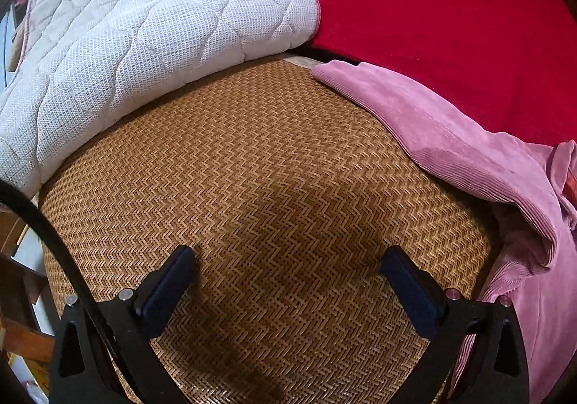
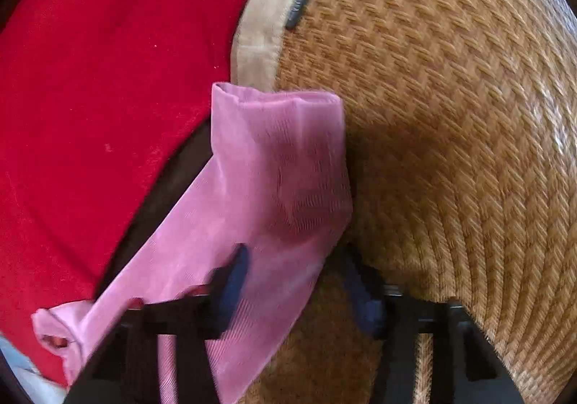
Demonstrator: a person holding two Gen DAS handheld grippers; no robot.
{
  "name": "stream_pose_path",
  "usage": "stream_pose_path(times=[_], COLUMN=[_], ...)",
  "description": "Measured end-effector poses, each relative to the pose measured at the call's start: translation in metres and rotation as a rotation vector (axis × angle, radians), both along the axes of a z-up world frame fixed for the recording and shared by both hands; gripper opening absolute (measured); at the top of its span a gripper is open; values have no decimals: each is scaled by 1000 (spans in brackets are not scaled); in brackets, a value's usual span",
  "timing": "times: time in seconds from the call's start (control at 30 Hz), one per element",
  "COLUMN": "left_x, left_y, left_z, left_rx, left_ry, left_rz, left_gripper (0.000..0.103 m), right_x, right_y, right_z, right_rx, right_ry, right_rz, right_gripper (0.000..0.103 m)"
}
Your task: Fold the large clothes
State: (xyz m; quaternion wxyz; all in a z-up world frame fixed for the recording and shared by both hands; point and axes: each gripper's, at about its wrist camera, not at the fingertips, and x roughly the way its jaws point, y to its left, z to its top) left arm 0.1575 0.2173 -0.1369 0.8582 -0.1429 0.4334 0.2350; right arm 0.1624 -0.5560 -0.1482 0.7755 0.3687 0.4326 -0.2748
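Note:
A pink corduroy garment (image 1: 479,155) lies bunched along the right edge of a woven rattan mat (image 1: 252,169). My left gripper (image 1: 288,281) is open and empty, hovering above the bare mat, left of the garment. In the right wrist view a pink sleeve or leg (image 2: 274,159) stretches away from my right gripper (image 2: 299,281). The cloth passes between the fingers, which stand partly apart. The view is motion-blurred, so the grip is unclear.
A white quilted pad (image 1: 151,32) lies on the mat's far left. A red blanket (image 1: 450,7) lies beyond the mat, also in the right wrist view (image 2: 90,97). The mat (image 2: 450,133) has a beige border (image 2: 263,29). Wooden furniture (image 1: 18,314) stands at the left.

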Motion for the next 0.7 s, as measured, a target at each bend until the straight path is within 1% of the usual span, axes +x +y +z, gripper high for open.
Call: stream_pose_path(times=[0.03,0.07,0.17,0.23,0.27,0.3,0.33,0.4,0.43,0.47,0.5,0.53,0.57,0.6,0.63,0.67,0.7], left_x=[-7,-6,-6,-6,-5,-5,-5,-5,-6,-9,-9,-11,-12,-12,-13,-14,-15], left_y=[1,2,4,6,3,3,3,3,2,0,0,-1,-1,-1,-2,-2,-2], left_z=[2,2,2,2,2,2,2,2,2,3,3,3,3,4,4,4,4], left_rx=[3,2,-5,-7,-9,-11,-12,-14,-13,-12,-12,-12,-11,-11,-11,-11,-10], left_ry=[-2,-3,-2,1,2,3,4,5,6,7,6,6,7,7,7,7,7], left_rz=[0,0,0,-1,-2,-2,-3,-2,-1,1,1,0,-2,-4,-6,-7,-9], left_gripper=[103,103,103,103,103,103,103,103,103,103,103,103,103,103,103,103,103], right_x=[-2,-1,-10,-14,-39,-46,-48,-55,-58,-65,-74,-84,-78,-85,-82,-90,-101], right_y=[-1,-1,7,25,48,69,74,125,149,182,224,265,281,330,371,403,439], right_z=[2,3,32,70,87,117,130,179,196,217,240,257,264,275,279,276,266], right_rx=[2,7,-43,-101,-128,-167,-186,-254,-273,-308,-352,-374,-381,-408,-417,-406,-378], right_ry=[-2,-3,-59,-121,-146,-192,-215,-294,-325,-365,-413,-462,-482,-508,-515,-518,-514], right_rz=[-8,-9,19,61,79,123,145,250,300,361,431,506,546,620,679,735,780], right_gripper=[14,5,4,3,3,3,3,3,3,3,4,4,3,4,7,7,7])
